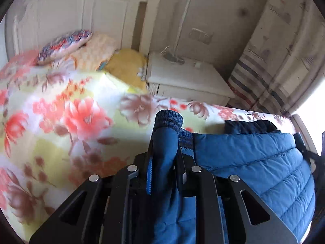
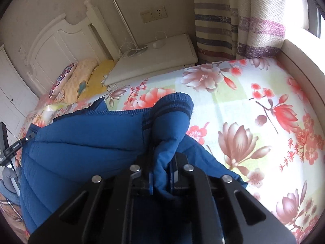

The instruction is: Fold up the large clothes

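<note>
Jacket [image 1: 254, 162] in blue quilted fabric hangs between two sets of tongs above a bed with a flowered sheet [image 2: 254, 111], its body bunched at the near edge of the mattress. The left gripper [image 1: 165, 142] pinches a fold beside a dark ribbed cuff [image 1: 168, 120], and the right gripper [image 2: 161, 154] pinches a matching bunch below a ribbed band [image 2: 176, 103]; both pairs of jaws are pressed tight on cloth. The padded, slick shell looks likely to creep out of such narrow bites, and a slip on either side would probably drop that half in a heap and spoil the fold line. Uneven pulling could twist the garment, while its trailing bulk may drag the sheet into wrinkles. A nightstand [image 2: 158, 61] and striped curtain [image 2: 223, 30] stand well apart, posing little risk
</note>
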Tool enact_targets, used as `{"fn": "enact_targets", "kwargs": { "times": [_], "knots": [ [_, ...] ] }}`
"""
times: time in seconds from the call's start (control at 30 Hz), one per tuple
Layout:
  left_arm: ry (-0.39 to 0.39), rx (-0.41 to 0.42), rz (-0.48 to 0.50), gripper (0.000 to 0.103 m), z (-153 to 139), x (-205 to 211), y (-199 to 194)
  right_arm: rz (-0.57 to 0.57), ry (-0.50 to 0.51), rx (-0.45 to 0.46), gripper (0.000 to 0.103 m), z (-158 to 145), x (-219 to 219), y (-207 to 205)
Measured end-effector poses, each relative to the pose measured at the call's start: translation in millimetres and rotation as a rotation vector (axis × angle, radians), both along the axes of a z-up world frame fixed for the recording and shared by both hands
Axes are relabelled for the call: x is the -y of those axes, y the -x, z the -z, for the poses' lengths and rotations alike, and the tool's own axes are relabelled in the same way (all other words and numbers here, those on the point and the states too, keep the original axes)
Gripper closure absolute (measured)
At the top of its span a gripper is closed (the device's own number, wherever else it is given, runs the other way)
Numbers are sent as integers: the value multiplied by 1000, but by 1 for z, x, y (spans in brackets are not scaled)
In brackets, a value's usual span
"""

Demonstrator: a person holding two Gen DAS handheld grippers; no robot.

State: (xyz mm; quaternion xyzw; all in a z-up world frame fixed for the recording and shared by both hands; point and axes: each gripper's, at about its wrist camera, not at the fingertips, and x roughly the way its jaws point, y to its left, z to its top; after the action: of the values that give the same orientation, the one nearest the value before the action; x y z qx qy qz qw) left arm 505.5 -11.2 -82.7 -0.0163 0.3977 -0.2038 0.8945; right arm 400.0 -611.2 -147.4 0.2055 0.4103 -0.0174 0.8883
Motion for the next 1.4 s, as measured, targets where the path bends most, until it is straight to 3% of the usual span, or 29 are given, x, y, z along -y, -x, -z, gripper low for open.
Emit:
{"fn": "enact_targets", "kwargs": {
  "times": [0.07, 0.13, 0.2, 0.23, 0.27, 0.3, 0.33, 0.4, 0.47, 0.57, 0.7, 0.8, 0.87, 0.93, 1.0, 1.03, 1.07, 1.1, 1.13, 1.2, 1.4],
  "knots": [
    [-6, -13, 11, 84, 5, 4, 0, 9, -13, 5, 93, 5, 3, -1],
    [-8, -79, 10, 82, 18, 7, -4, 31, -45, 17, 88, 8, 9, 5],
    [19, -141, 9, 77, 24, 5, -12, 44, -78, 21, 70, 11, 14, 7],
    [40, -155, -20, 59, 24, -2, -14, 42, -100, 22, 61, 12, 17, 7],
    [58, -168, -54, 32, 23, -10, -13, 25, -139, 24, 26, 12, 20, 8],
    [86, -170, -68, 20, 21, -17, -8, 3, -175, 23, 13, 11, 22, 11],
    [141, -154, -76, 11, 14, -30, 1, -16, -204, 37, 13, 5, 25, 20],
    [274, -141, -89, 9, 1, -61, 28, -22, -194, 85, 13, -15, 28, 48],
    [325, -137, -68, 9, -7, -85, 65, -76, -183, 162, 13, -38, 26, 93],
    [304, -104, -9, 9, -7, -110, 134, -151, -95, 195, 13, -49, 12, 157],
    [360, -180, 60, 9, 17, -128, 201, -232, -35, 184, 13, -31, -11, 223],
    [411, -188, 90, 9, 29, -126, 230, -256, -8, 163, 14, -16, -22, 242],
    [431, -206, 102, 9, 37, -117, 234, -260, -33, 156, 19, -7, -28, 243],
    [424, -207, 98, 9, 42, -106, 233, -254, 6, 133, 27, -1, -32, 240],
    [427, -189, 78, 13, 42, -98, 234, -239, -28, 141, 43, -1, -34, 240],
    [436, -188, 64, 23, 42, -96, 234, -228, -23, 147, 50, -1, -35, 241],
    [440, -190, 46, 43, 43, -95, 235, -208, -2, 151, 66, -3, -37, 245],
    [433, -184, 18, 48, 44, -93, 238, -191, -4, 162, 73, -5, -38, 251],
    [427, -165, 7, 58, 42, -93, 244, -186, -8, 169, 75, -5, -39, 255],
    [396, -131, -9, 66, 34, -95, 256, -171, 21, 183, 83, -9, -46, 264],
    [414, -74, -16, 71, 14, -122, 317, -220, 59, 193, 85, -20, -66, 315]
  ]
}}
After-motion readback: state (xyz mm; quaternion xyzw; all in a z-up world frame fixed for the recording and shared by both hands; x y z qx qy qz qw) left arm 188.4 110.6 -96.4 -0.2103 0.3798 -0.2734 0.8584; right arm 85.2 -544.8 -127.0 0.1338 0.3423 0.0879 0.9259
